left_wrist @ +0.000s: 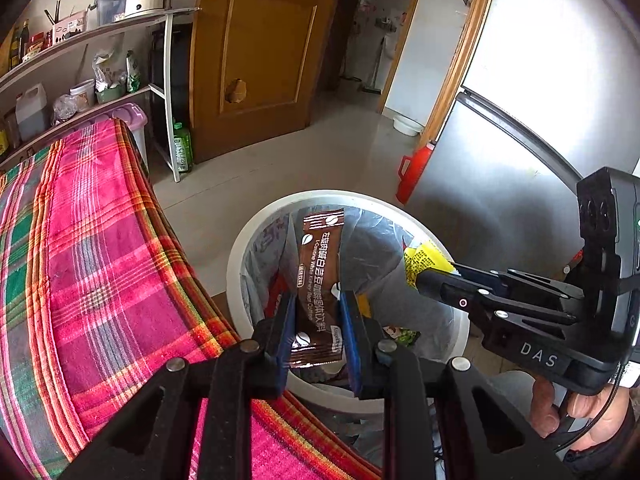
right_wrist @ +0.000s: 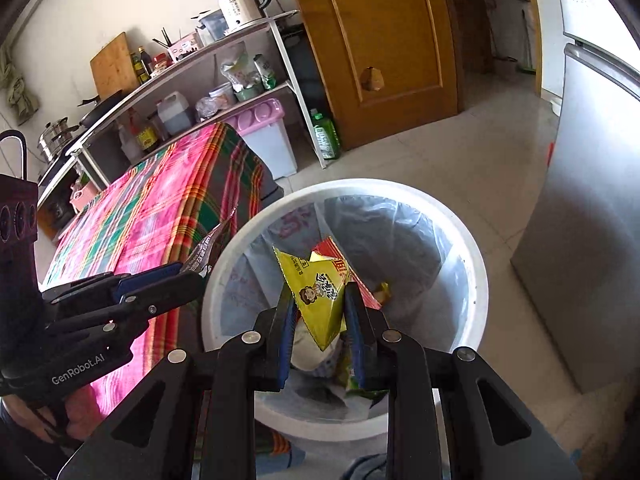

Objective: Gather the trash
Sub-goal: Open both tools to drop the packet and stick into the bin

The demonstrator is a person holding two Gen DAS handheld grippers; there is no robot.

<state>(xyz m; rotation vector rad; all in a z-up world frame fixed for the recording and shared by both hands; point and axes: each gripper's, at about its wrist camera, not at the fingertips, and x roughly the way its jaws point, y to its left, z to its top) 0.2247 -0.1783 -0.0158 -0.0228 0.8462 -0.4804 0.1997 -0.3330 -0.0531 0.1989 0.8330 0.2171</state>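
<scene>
Over bin (left_wrist: 240,248), tools (left_wrist: 318,320) pinching wrappers (left_wrist: 318,280)

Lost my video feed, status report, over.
Left gripper shut on brown coffee sachet. Right gripper shut on yellow snack wrapper. Both above white lined bin. Nothing blocking.

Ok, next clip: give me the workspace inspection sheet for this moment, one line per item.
Surface: plaid cloth over the table, bare where seen.
Job's things: brown coffee sachet and yellow snack wrapper, both held over the white bin.
Clutter: bin is lined with a bag and already holds wrappers.
Grippers: left gripper shut on the sachet; right gripper shut on the wrapper.
Cables: thin black cable by the hand in the left wrist view.
Surroundings: shelf with kettle and bottles, wooden door, fridge, tiled floor, pink-lidded bin.
</scene>
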